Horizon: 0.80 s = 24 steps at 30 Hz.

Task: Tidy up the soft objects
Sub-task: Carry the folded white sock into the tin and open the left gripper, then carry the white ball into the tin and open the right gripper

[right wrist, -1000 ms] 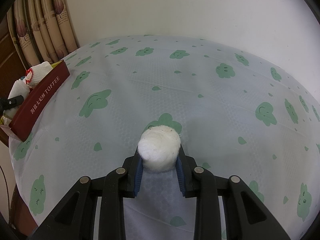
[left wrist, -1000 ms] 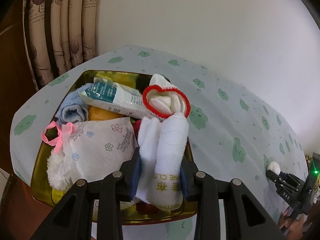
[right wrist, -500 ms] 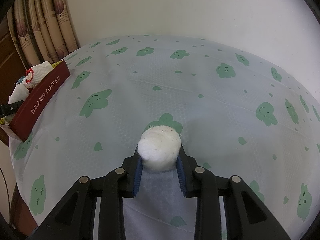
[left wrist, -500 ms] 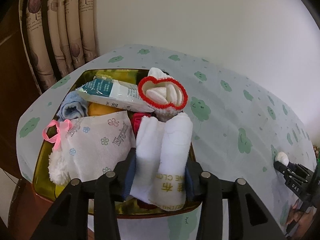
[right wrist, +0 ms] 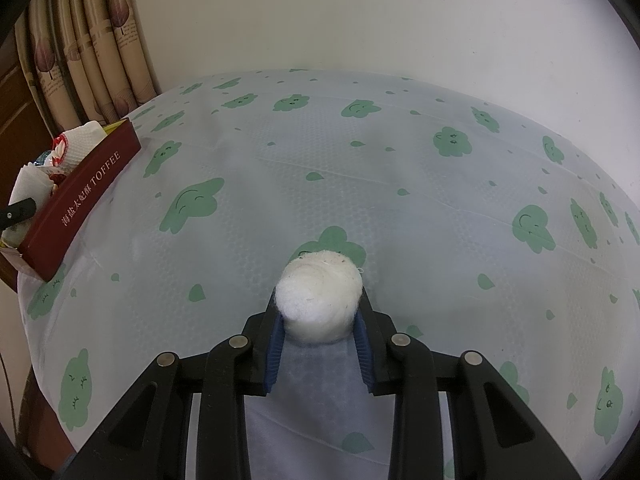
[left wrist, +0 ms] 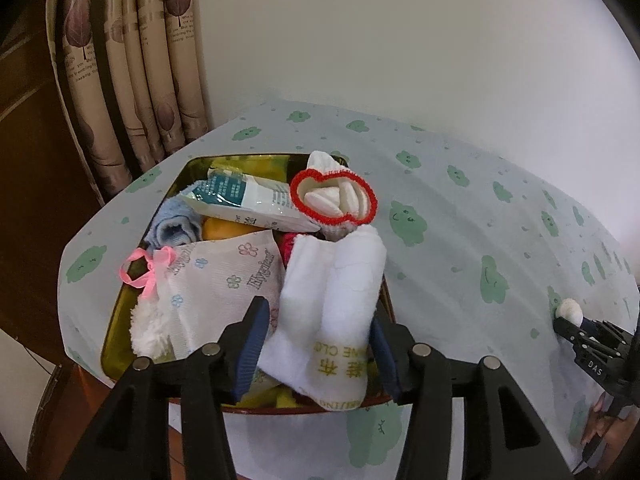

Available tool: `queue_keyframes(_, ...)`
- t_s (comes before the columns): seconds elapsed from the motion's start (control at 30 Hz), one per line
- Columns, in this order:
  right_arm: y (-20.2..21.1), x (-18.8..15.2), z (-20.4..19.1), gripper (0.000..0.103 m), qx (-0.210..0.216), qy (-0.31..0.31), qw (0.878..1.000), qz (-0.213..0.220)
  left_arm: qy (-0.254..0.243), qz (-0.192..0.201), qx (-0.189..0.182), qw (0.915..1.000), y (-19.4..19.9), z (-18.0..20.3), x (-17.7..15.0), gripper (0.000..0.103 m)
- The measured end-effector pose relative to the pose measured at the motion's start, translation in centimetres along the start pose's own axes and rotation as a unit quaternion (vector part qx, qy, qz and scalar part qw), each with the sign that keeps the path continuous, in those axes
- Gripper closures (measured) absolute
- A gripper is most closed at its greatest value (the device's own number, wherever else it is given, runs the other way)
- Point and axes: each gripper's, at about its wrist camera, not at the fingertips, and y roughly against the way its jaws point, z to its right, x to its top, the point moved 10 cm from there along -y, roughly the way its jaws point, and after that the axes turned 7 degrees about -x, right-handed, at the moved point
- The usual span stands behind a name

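A gold-lined tin box (left wrist: 120, 312) with dark red sides (right wrist: 84, 204) stands on the table's left end, full of soft things. My left gripper (left wrist: 316, 340) is open around a folded white cloth (left wrist: 332, 304) that rests in the box's near right corner; the blue pads stand apart from its sides. My right gripper (right wrist: 318, 316) is shut on a white cotton ball (right wrist: 320, 294) just above the tablecloth. That ball also shows in the left wrist view (left wrist: 570, 311) at far right.
The box holds a floral tissue pack (left wrist: 224, 280), a teal wipes packet (left wrist: 240, 200), a red-rimmed sock (left wrist: 334, 200), a blue cloth (left wrist: 172, 228) and a pink ribbon (left wrist: 148, 268). A cloud-print tablecloth (right wrist: 400, 200) covers the table. Curtains (left wrist: 132, 80) hang behind left.
My left gripper has opened and drawn back and up from the white cloth, which stays in the box. My right gripper holds still with the cotton ball.
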Motion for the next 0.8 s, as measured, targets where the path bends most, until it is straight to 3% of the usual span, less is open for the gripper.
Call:
queue_keyframes(0.2,0.0,0.0,0.0,0.073,-0.001,0.000,1.000,0.000,-0.010,0.009,-0.001,0.9999,1.1,0.2,0.1,0.052)
queue_keyframes(0.33,0.0,-0.1,0.0,0.073,-0.001,0.002,1.000,0.000,-0.021,0.014,0.009,0.9997,1.7,0.2,0.1,0.045)
queue_keyframes(0.53,-0.1,-0.1,0.0,0.073,-0.004,0.005,1.000,0.000,0.006,0.035,-0.030,0.9989,3.5,-0.3,0.6,0.044)
queue_keyframes(0.8,0.0,0.0,0.0,0.073,0.001,0.011,1.000,-0.004,0.038,0.025,-0.014,0.9989,6.3,-1.9,-2.3,0.044)
